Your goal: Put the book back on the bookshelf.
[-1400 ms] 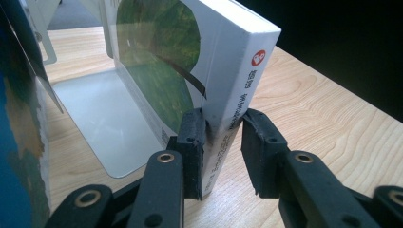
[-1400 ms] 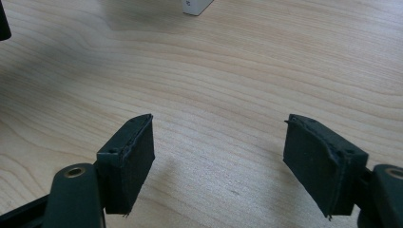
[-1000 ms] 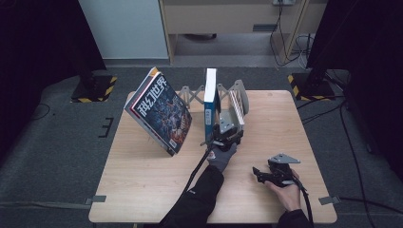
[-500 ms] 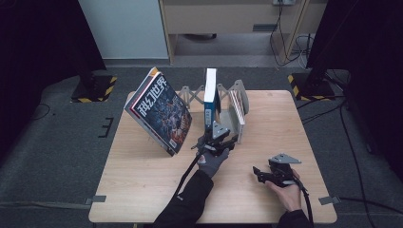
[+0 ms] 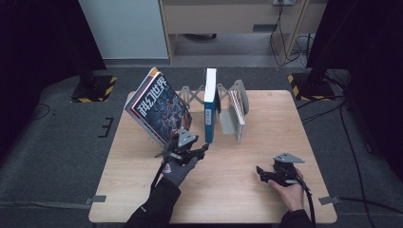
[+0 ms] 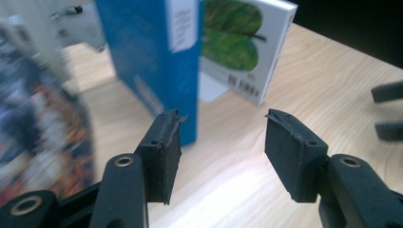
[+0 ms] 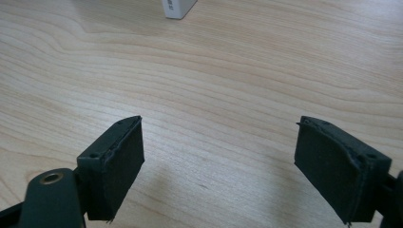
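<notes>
A blue book (image 5: 210, 107) stands upright on the wooden table (image 5: 228, 190), beside a white book with a green cover (image 5: 239, 114) in a grey rack (image 5: 225, 118). A magazine (image 5: 159, 111) leans at the left. My left gripper (image 5: 192, 147) hovers near the blue book's front corner (image 6: 157, 57). Its jaws have just been opening, and the left gripper (image 6: 223, 123) holds nothing. My right gripper (image 5: 261, 173) rests low at the front right. The right gripper (image 7: 221, 126) has also just been opening, over bare wood.
The white book (image 6: 242, 47) stands just behind the blue one. The right gripper's jaws (image 6: 387, 111) show at the far right of the left gripper view. A corner of the white book (image 7: 178, 8) is at the top of the right gripper view.
My left hand has drawn back from the blue book, leftward and toward the table's front, with its jaws spreading. The blue book stays standing. The right hand has kept its place.
</notes>
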Action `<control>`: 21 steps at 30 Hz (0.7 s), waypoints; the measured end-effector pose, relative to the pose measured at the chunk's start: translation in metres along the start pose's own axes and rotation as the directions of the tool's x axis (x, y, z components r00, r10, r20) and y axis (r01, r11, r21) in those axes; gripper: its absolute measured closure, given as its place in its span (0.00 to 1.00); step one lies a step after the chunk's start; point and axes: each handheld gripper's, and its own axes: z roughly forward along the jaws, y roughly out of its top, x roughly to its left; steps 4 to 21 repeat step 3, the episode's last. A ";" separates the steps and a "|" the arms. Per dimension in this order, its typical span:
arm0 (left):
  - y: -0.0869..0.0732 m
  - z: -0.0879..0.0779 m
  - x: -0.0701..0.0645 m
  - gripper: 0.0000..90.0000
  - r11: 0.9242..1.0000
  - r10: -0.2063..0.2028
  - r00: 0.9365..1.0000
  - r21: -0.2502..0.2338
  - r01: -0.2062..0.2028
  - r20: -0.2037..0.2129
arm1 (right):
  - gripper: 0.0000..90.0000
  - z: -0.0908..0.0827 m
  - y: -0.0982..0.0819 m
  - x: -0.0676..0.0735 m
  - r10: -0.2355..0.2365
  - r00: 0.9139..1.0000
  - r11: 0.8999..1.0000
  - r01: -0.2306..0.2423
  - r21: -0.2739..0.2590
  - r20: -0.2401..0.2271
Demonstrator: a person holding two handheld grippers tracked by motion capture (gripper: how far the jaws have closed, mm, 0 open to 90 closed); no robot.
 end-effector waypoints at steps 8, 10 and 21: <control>-0.014 -0.018 0.014 0.49 1.000 0.003 0.999 0.029 -0.002 -0.032 | 0.18 -0.001 0.000 -0.002 -0.003 1.000 1.000 0.003 0.001 0.013; -0.014 -0.018 0.014 0.49 1.000 0.003 0.999 0.029 -0.002 -0.032 | 0.18 -0.001 0.000 -0.002 -0.003 1.000 1.000 0.003 0.001 0.013; -0.014 -0.018 0.014 0.49 1.000 0.003 0.999 0.029 -0.002 -0.032 | 0.18 -0.001 0.000 -0.002 -0.003 1.000 1.000 0.003 0.001 0.013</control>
